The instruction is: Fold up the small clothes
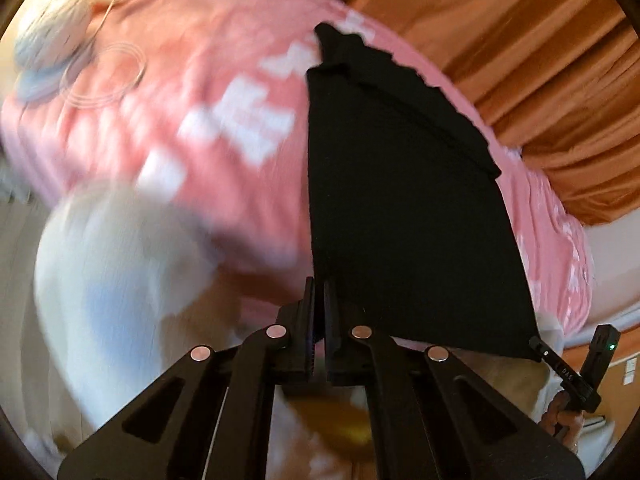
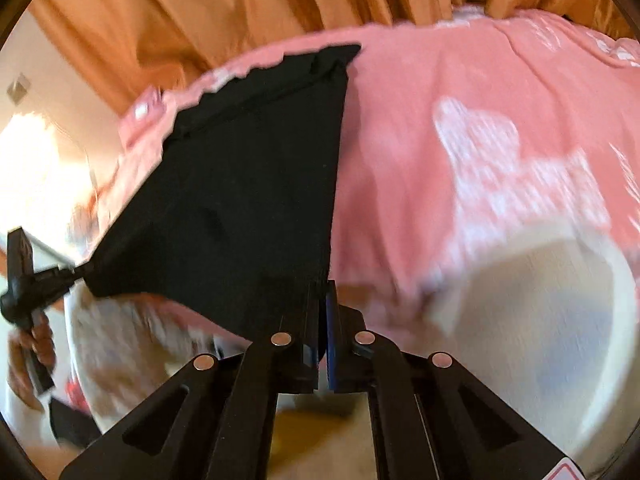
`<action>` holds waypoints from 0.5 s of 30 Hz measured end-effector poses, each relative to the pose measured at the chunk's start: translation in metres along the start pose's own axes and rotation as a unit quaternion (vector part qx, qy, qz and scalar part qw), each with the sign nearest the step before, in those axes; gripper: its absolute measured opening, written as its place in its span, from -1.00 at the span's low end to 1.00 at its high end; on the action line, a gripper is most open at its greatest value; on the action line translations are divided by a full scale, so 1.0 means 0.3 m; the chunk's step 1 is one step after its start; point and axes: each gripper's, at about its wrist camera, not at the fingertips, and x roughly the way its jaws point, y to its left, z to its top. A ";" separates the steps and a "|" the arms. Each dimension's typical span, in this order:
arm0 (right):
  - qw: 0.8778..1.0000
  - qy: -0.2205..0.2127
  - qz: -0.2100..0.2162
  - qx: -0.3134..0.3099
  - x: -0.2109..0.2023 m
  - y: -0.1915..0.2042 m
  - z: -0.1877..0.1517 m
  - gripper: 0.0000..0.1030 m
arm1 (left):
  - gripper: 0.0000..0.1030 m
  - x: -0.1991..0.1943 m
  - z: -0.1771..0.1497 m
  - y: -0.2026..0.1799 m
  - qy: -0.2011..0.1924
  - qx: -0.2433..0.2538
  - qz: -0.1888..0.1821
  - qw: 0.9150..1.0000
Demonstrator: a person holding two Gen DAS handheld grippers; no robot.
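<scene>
A small black garment hangs stretched between my two grippers above a bed with a pink cover. My left gripper is shut on the garment's near left corner. My right gripper is shut on its near right corner, and also shows at the right edge of the left wrist view. The garment lies partly folded, its far edge resting on the pink cover. My left gripper also shows at the left of the right wrist view.
Orange curtains hang behind the bed. A white rounded object sits at the bed's near left, and it also shows in the right wrist view. A round pale thing and a thin white cord lie at the far left.
</scene>
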 end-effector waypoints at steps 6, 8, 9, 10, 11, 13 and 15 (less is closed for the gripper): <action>0.999 0.004 0.046 -0.005 -0.234 0.003 -0.044 -0.95 | -0.96 -0.191 0.046 -0.049 -0.053 -0.007 -0.033 0.998; 0.996 -0.063 0.070 -0.010 -0.295 0.006 0.072 -0.95 | -0.96 -0.210 0.185 -0.097 -0.110 0.027 -0.040 0.993; 0.992 -0.095 0.077 -0.015 -0.307 -0.001 0.140 -0.95 | -0.96 -0.200 0.242 -0.111 -0.126 0.036 -0.041 0.991; 0.989 -0.124 0.082 -0.016 -0.300 -0.014 0.217 -0.95 | -0.96 -0.168 0.341 -0.131 -0.147 0.049 -0.041 0.987; 0.985 -0.151 0.087 -0.013 -0.269 -0.037 0.310 -0.95 | -0.96 -0.121 0.438 -0.141 -0.162 0.046 -0.028 0.985; 0.981 -0.171 0.092 0.010 -0.158 -0.087 0.480 -0.95 | -0.97 -0.011 0.608 -0.152 -0.171 0.037 -0.024 0.984; 0.980 -0.170 0.096 0.040 -0.022 -0.125 0.619 -0.94 | -0.97 0.136 0.763 -0.166 -0.185 0.034 0.020 0.982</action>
